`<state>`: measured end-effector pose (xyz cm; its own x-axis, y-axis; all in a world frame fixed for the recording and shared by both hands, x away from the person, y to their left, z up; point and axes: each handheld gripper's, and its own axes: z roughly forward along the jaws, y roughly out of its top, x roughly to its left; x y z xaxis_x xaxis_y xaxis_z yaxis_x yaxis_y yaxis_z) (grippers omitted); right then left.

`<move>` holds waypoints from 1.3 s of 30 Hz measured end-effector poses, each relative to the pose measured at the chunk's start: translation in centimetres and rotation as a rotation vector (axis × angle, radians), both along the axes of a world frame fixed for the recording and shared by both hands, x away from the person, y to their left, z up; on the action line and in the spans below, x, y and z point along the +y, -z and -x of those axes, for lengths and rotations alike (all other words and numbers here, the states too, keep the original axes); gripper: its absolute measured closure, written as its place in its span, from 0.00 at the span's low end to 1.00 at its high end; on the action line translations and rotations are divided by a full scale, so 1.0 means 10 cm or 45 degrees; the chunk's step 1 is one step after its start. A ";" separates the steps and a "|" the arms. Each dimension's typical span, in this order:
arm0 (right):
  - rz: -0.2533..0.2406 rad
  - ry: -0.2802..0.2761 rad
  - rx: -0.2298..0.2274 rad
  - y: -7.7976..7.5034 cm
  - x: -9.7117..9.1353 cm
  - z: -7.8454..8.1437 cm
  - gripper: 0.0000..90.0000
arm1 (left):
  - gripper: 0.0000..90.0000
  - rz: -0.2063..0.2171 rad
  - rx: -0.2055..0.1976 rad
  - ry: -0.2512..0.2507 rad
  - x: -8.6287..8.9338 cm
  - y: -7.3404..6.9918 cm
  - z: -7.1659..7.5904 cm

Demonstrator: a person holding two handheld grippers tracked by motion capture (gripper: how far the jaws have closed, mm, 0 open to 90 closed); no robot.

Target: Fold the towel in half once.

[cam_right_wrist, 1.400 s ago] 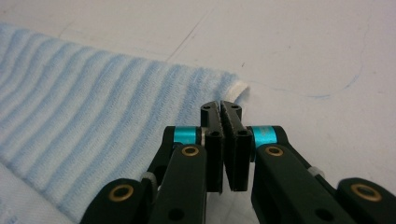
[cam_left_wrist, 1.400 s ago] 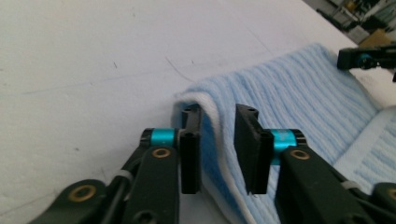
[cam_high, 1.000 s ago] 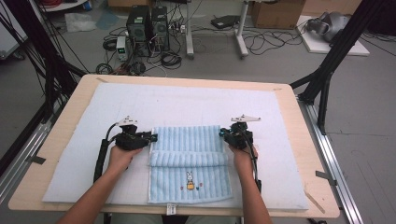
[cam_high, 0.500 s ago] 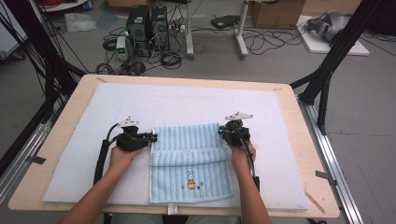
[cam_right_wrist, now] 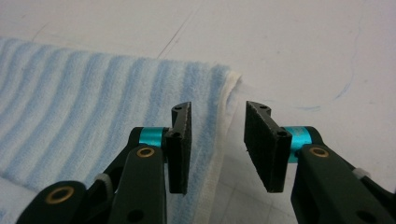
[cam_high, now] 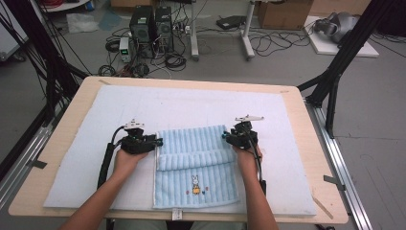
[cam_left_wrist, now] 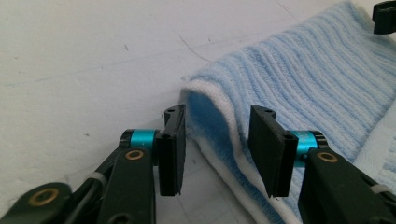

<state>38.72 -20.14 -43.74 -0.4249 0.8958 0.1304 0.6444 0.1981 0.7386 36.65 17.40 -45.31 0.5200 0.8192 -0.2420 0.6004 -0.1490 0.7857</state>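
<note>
Two grippers sat at the folded top of a light blue striped towel (cam_high: 196,165), which lay on a pale mat (cam_high: 191,103) covering the wooden table (cam_high: 306,120), near the person's edge. We saw the left gripper (cam_high: 157,142) at the towel's left edge, jaws apart, the raised fold edge between them but not pinched (cam_left_wrist: 219,126). The right gripper (cam_high: 226,137) was at the towel's right top corner, jaws also apart, straddling the white hem (cam_right_wrist: 222,130) without clamping it. We noted a small rabbit print (cam_high: 195,180) on the lower layer. Beyond the table, computer towers (cam_high: 152,21), cables (cam_high: 268,40) and a cardboard box (cam_high: 282,12) sat on the floor, well apart. Nothing blocked either gripper.
</note>
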 end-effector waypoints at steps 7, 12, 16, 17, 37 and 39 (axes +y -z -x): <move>0.012 -0.016 0.032 0.07 0.03 0.01 0.67 | 0.96 -0.040 -0.074 -0.021 0.01 -0.05 -0.02; -0.006 -0.013 0.034 0.06 0.03 0.01 0.62 | 0.93 -0.065 -0.042 -0.071 0.02 -0.02 -0.11; -0.032 -0.020 0.024 0.02 0.02 0.05 0.57 | 0.67 -0.054 0.009 -0.079 0.05 -0.04 -0.07; -0.040 -0.020 0.023 0.01 0.02 0.06 0.57 | 0.63 -0.042 0.018 -0.063 0.05 -0.04 -0.05; 0.000 0.011 -0.056 0.08 -0.05 -0.02 0.94 | 0.96 -0.026 -0.034 0.018 -0.16 -0.10 -0.49; 0.000 0.034 -0.068 0.08 -0.07 -0.06 0.94 | 0.96 -0.014 -0.039 0.010 -0.18 -0.10 -0.57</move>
